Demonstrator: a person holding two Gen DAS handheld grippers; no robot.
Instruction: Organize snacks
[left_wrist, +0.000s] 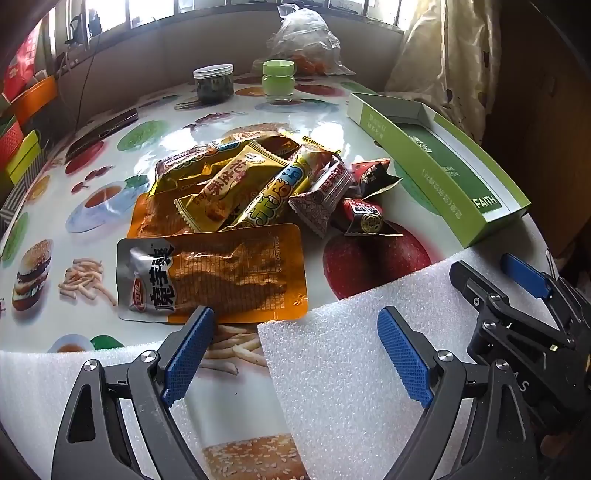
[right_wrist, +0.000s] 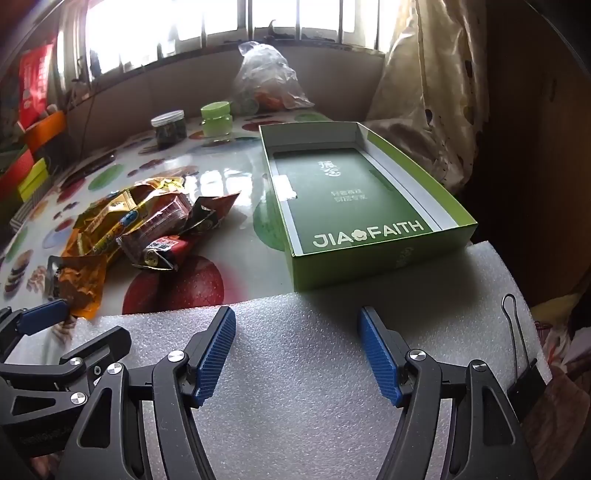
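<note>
Two tongs are in view, both spread wide and holding nothing. The left tongs (left_wrist: 299, 350) have black hinged arms and blue cross-hatched pads; they hang over the near edge of the bench (left_wrist: 207, 118), one pad just above the corner of a flat orange and silver pouch (left_wrist: 218, 273), contact not discernible. The right tongs (right_wrist: 297, 356), of the same build with ribbed blue pads, hang over a white foam sheet (right_wrist: 295, 406) of pebbled texture that covers the bench's near edge. A black binder clip (right_wrist: 524, 380) grips that sheet at its right side.

The bench carries a glossy cloth printed with fruit, burgers and fries. The snack pile (left_wrist: 255, 184) lies at centre: crinkled yellow and orange foil packets, a pink-patterned wrapped block, and small red and black wrappers, overlapping loosely. Just right of the pile, apart from it, sits an open green cardboard box (right_wrist: 369, 258), shallow, rectangular, white-lined, with no snacks in it.

Farther back stand a clear jar with dark contents (left_wrist: 214, 83), a green-lidded jar (left_wrist: 279, 79) and a crumpled clear plastic bag (left_wrist: 306, 40).
</note>
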